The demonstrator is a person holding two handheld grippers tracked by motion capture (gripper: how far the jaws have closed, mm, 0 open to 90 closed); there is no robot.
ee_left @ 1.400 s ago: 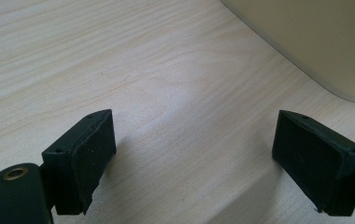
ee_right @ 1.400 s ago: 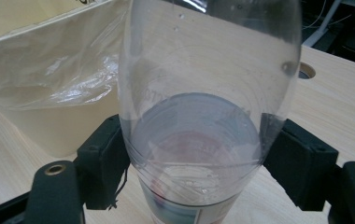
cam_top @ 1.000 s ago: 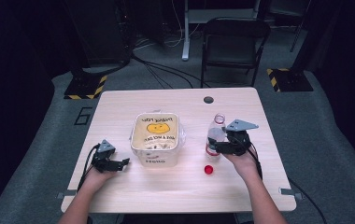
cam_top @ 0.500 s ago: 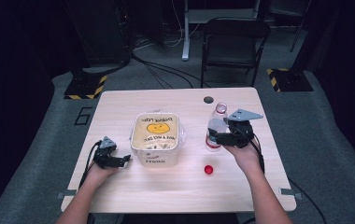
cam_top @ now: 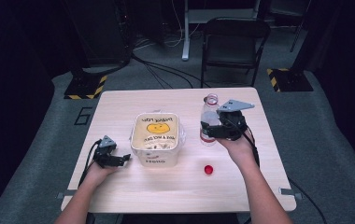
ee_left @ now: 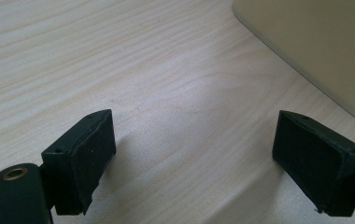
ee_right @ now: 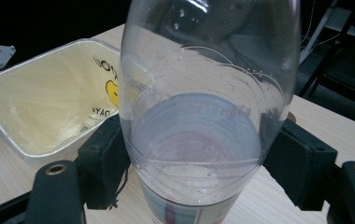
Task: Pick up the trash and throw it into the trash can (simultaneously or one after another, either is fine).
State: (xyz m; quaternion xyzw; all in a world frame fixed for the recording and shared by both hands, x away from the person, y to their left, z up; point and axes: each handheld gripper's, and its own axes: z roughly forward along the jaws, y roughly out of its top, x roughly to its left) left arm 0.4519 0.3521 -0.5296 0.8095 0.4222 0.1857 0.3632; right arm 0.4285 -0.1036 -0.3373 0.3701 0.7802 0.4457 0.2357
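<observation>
We are gripping the clear bottle (cam_top: 209,122) with our right tongs (cam_top: 213,129), right of centre in the high view, and it is standing uncapped with its open neck toward the top of the frame. In the right gripper view the two black pads are pressing on either side of the bottle (ee_right: 199,130), with liquid sitting low inside it. The red cap (cam_top: 208,170) is lying on the counter (cam_top: 175,196) below the bottle, well apart from it. Our left tongs (cam_top: 119,160) are resting at lower left, spread wide and grasping nothing, just beside the lined tub (cam_top: 157,138) in the middle.

Here is the worry: the bottle wall is thin and rounded, so squeezing harder is risking a buckle that pushes liquid up the open neck. A looser grip is risking a slide through the pads. If we are tipping it toward the tub, a quick tilt could be sending liquid over the near rim onto the counter, and the light tub could be shifting, since nothing is steadying it
</observation>
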